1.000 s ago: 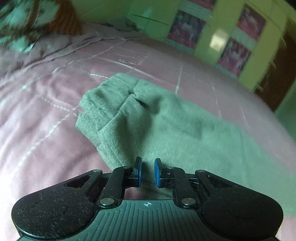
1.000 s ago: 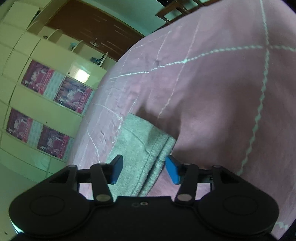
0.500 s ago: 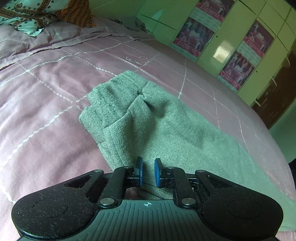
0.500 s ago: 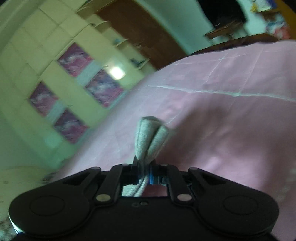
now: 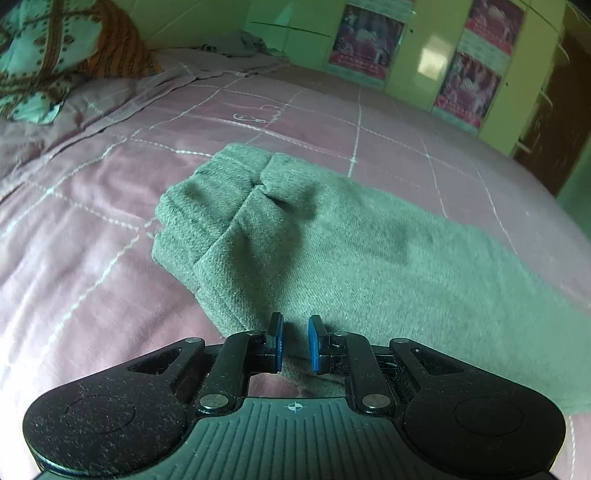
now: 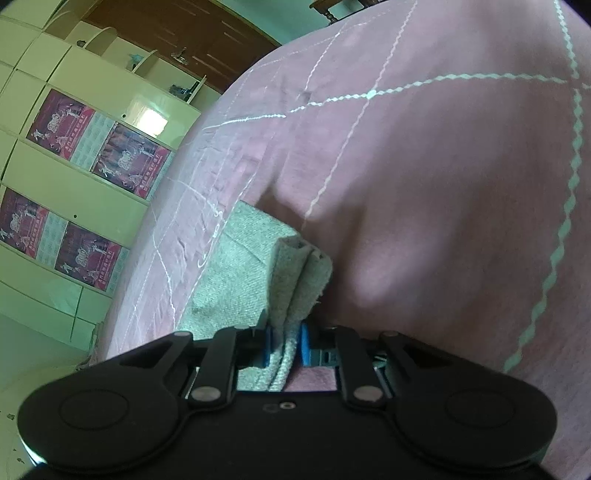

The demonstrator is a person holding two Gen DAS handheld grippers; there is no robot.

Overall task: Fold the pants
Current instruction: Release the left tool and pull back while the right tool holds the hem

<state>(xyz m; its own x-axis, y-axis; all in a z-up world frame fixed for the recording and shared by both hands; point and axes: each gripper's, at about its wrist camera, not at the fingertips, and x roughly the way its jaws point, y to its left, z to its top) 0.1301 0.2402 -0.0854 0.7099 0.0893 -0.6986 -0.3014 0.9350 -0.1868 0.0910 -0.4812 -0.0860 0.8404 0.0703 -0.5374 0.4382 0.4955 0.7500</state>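
Observation:
Grey-green pants (image 5: 332,236) lie on a pink quilted bed (image 5: 92,229), with the folded waist end at the left and the legs running off to the right. My left gripper (image 5: 294,341) hovers over the near edge of the pants, its blue pads a narrow gap apart with nothing between them. In the right wrist view my right gripper (image 6: 285,345) is shut on the bunched edge of the pants (image 6: 295,284), which sticks up between the blue pads.
A patterned pillow (image 5: 44,62) lies at the bed's far left. Yellow-green cupboards with posters (image 5: 461,70) stand beyond the bed, and show in the right wrist view (image 6: 74,166). A brown door (image 6: 184,33) is further back.
My right gripper closed on the pants edge, which now stands bunched between its pads; its view swung and returned. The left gripper stayed over the pants with little shift.

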